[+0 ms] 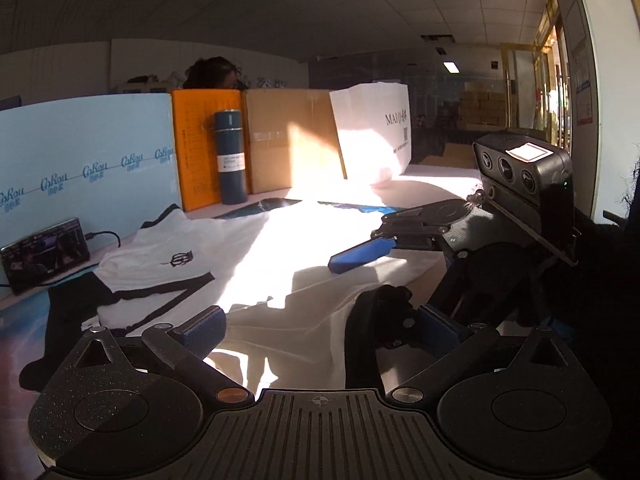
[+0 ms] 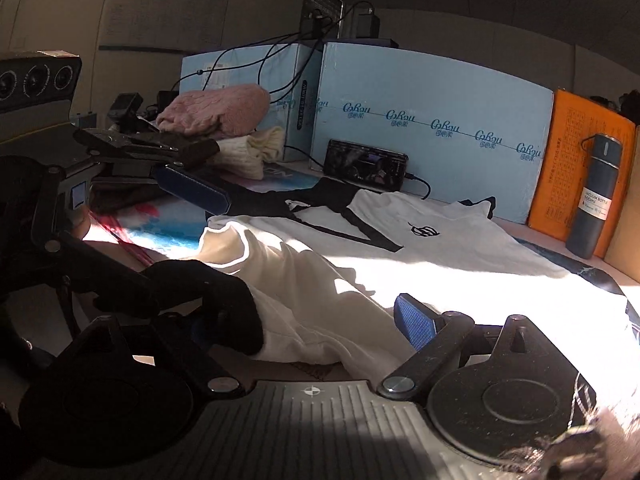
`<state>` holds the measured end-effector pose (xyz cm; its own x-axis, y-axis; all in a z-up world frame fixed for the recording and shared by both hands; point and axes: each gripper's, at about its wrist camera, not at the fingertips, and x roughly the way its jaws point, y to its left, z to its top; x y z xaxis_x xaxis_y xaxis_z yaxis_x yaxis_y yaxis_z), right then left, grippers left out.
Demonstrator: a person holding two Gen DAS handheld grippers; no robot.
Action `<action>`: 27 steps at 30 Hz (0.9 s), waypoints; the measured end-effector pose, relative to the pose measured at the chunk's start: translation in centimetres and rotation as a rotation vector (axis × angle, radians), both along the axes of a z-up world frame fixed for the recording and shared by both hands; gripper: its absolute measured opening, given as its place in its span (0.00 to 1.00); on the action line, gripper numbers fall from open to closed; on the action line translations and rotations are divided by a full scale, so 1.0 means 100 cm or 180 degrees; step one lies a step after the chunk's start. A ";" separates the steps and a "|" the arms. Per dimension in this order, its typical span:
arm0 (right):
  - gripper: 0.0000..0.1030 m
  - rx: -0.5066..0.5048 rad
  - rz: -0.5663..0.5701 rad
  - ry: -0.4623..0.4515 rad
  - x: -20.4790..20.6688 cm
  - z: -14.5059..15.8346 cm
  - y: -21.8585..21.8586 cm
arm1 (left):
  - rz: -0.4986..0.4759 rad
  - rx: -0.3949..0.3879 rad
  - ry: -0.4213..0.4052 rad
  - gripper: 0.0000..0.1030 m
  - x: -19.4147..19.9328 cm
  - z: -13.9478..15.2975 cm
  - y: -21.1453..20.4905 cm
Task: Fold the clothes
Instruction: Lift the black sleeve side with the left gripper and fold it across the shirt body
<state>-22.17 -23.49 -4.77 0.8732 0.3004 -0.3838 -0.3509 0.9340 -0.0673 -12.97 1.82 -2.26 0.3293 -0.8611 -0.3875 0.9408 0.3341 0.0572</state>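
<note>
A white T-shirt with black trim and a small black logo (image 1: 160, 264) lies spread on the table; it also shows in the right wrist view (image 2: 420, 248). Its near part is bunched into folds, with a black sleeve end (image 1: 376, 320) there. My left gripper (image 1: 320, 330) is open, blue pads wide apart over the bunched cloth. My right gripper (image 2: 316, 326) is open too, over the same bunched edge and black sleeve end (image 2: 216, 300). Each gripper shows in the other's view: the right one (image 1: 360, 254), the left one (image 2: 192, 192).
Blue boxes (image 2: 432, 120), an orange board (image 1: 200, 140), a cardboard panel (image 1: 288, 136) and a white bag (image 1: 372, 128) line the table's back. A dark flask (image 1: 230, 156), a phone on a cable (image 1: 44, 252), and pink and cream knitwear (image 2: 216, 112) stand around the shirt.
</note>
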 end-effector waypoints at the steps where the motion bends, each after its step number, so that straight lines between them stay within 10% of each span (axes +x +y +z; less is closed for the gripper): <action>1: 0.86 0.0091 -0.0019 0.0004 0.001 0.000 -0.004 | -0.0004 0.0049 0.0023 0.99 0.001 -0.002 0.001; 10: 0.86 0.0905 -0.0237 0.0047 0.006 0.002 -0.037 | 0.0109 0.0227 -0.0200 0.90 0.003 -0.017 -0.016; 12: 0.86 0.0900 -0.0221 0.0053 0.002 0.003 -0.040 | 0.0149 0.0204 -0.0141 0.37 0.011 -0.017 -0.021; 14: 0.86 0.0837 -0.0173 0.0075 -0.004 0.004 -0.042 | 0.0184 0.0093 -0.0082 0.08 0.017 -0.014 -0.021; 25: 0.82 -0.0027 -0.0627 0.0405 -0.041 0.008 -0.075 | 0.0289 -0.0872 0.0224 0.01 0.050 0.027 -0.002; 27: 0.67 -0.0218 -0.0794 0.0458 -0.048 0.008 -0.085 | 0.0216 -0.0875 0.0166 0.00 0.050 0.030 -0.002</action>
